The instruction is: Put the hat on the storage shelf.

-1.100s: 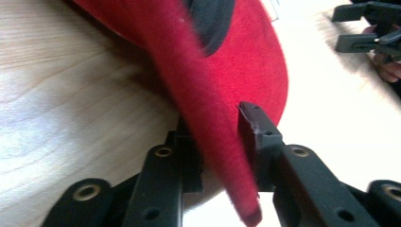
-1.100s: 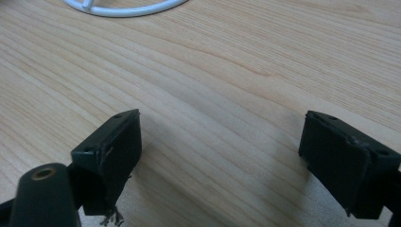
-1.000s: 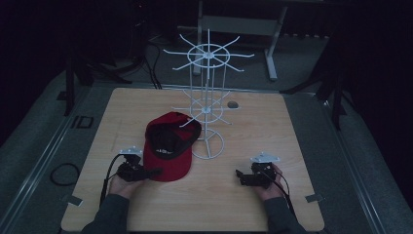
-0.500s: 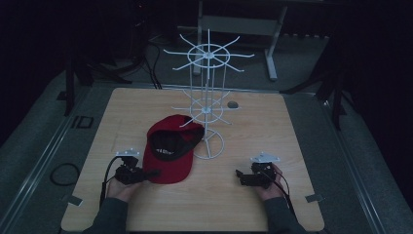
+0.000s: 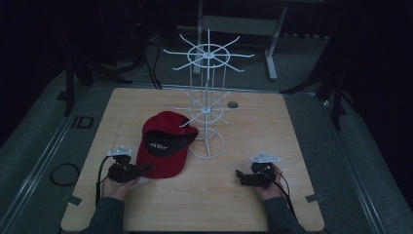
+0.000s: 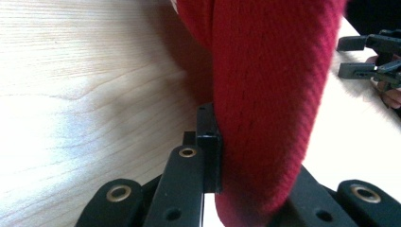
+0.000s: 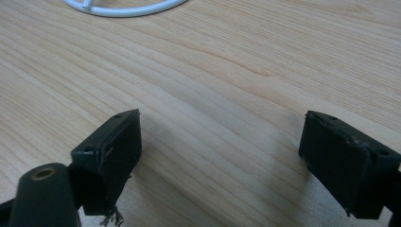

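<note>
A red cap (image 5: 163,144) lies on the wooden table (image 5: 253,131), its crown against the white wire rack (image 5: 207,107). My left gripper (image 5: 145,169) sits at the cap's near-left edge, shut on the brim. In the left gripper view the red brim (image 6: 269,94) is pinched between the jaws of my left gripper (image 6: 231,156), and one finger (image 6: 208,137) presses on its side. My right gripper (image 5: 239,174) rests on the table right of the rack's base, open. The right gripper view shows my right gripper (image 7: 229,146) with bare wood between the jaws.
The rack's round base ring (image 5: 207,144) stands just right of the cap and shows again as a white base ring (image 7: 123,7). A small dark object (image 5: 233,104) lies behind the rack. The other gripper (image 6: 373,56) shows far off. Dark floor and cables surround the table.
My left gripper and the cap have shifted slightly to the left. The right gripper has stayed in place.
</note>
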